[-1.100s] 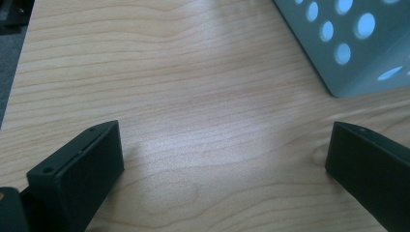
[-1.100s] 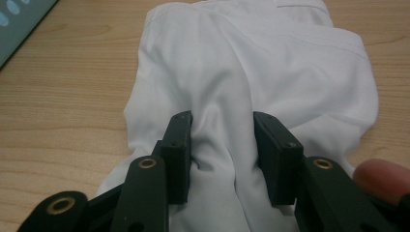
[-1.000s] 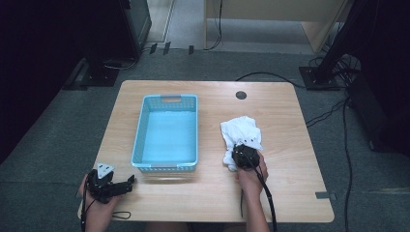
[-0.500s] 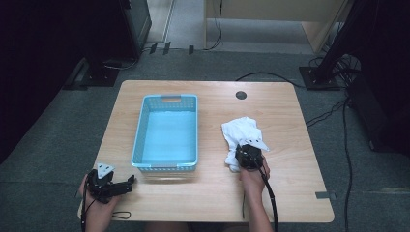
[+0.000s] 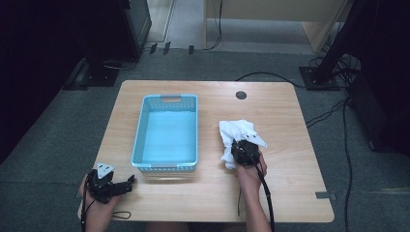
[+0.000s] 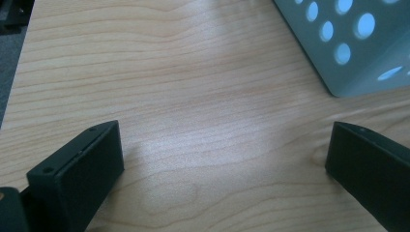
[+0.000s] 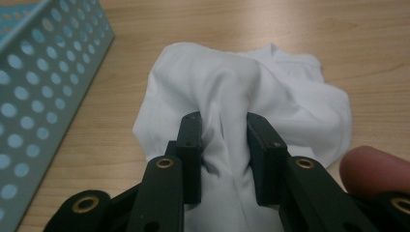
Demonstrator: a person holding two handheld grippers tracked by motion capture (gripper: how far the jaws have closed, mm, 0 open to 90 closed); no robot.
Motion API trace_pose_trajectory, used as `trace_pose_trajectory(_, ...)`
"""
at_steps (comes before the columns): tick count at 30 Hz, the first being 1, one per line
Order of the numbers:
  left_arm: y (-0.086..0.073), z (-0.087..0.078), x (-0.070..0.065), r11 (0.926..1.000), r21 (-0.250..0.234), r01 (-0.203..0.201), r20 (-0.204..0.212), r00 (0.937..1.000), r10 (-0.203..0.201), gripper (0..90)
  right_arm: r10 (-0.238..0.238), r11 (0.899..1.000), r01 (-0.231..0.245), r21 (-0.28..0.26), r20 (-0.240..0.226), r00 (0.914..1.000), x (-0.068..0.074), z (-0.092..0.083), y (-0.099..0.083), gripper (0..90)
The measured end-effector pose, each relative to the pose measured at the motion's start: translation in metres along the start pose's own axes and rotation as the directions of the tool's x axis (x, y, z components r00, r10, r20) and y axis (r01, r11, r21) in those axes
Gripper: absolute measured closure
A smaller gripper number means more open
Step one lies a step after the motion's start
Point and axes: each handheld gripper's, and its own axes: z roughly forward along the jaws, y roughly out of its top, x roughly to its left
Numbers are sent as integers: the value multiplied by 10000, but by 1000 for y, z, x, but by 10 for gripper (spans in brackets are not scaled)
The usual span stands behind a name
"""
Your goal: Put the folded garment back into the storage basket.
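A crumpled white cloth [image 5: 234, 129] lies on the wooden table [image 5: 290, 116] to the right of a light blue perforated basket [image 5: 140, 130]. My right gripper [image 5: 241, 148] is over the cloth's near end and is shut on a bunched fold of it. The right gripper view shows the white cloth [image 7: 290, 101] squeezed between the two black jaws of the right gripper [image 7: 225, 130], with the fold pulled up. My left gripper [image 5: 129, 181] rests near the table's front left corner. In its own view the left gripper [image 6: 225, 145] stands open over bare wood.
The basket [image 7: 43, 72] looks empty, and its near corner [image 6: 348, 43] is just beyond my left gripper. A dark round grommet [image 5: 241, 95] sits near the table's far edge. Cables and dark equipment stands ring the table on the floor.
My right gripper has risen slightly, drawing the pinched part of the cloth up with it. The left gripper has stayed where it was.
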Motion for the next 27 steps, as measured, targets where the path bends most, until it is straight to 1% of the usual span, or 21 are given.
trace_pose_trajectory(1,0,0,0,10000,0,0,0,10000,0,0,0,10000,0,0,0,10000,0,0,0,708)
trace_pose_trajectory(3,0,0,0,10000,3,-1,-4,10000,1,0,-43,10000,42,-80,-104,9999,5,-3,5,707)
trace_pose_trajectory(4,0,0,0,10000,-1,-1,0,10000,1,0,-179,9997,176,-185,-128,9998,10,-5,9,707)
trace_pose_trajectory(7,0,0,0,10000,-2,0,5,10000,0,0,-267,9992,260,-291,-231,9994,17,-8,16,707)
trace_pose_trajectory(10,0,0,0,10000,-3,3,2,10000,-3,0,-351,9987,340,-384,-292,9990,22,-10,20,707)
trace_pose_trajectory(11,0,0,0,10000,-1,-4,9,10000,4,0,-410,9981,395,-472,-322,9986,26,-12,24,707)
trace_pose_trajectory(14,0,0,0,10000,16,-25,10,10000,25,0,-506,9973,488,-546,-327,9982,29,-14,29,707)
trace_pose_trajectory(15,0,0,0,10000,-1,-24,19,10000,24,0,-542,9966,520,-637,-336,9980,33,-16,33,707)
trace_pose_trajectory(19,0,0,0,10000,-25,5,23,10000,-5,0,-689,9949,660,-758,-364,9970,39,-19,42,706)
trace_pose_trajectory(27,0,0,0,10000,-9,-41,25,10000,41,0,-869,9923,826,-920,-438,9953,51,-20,51,706)
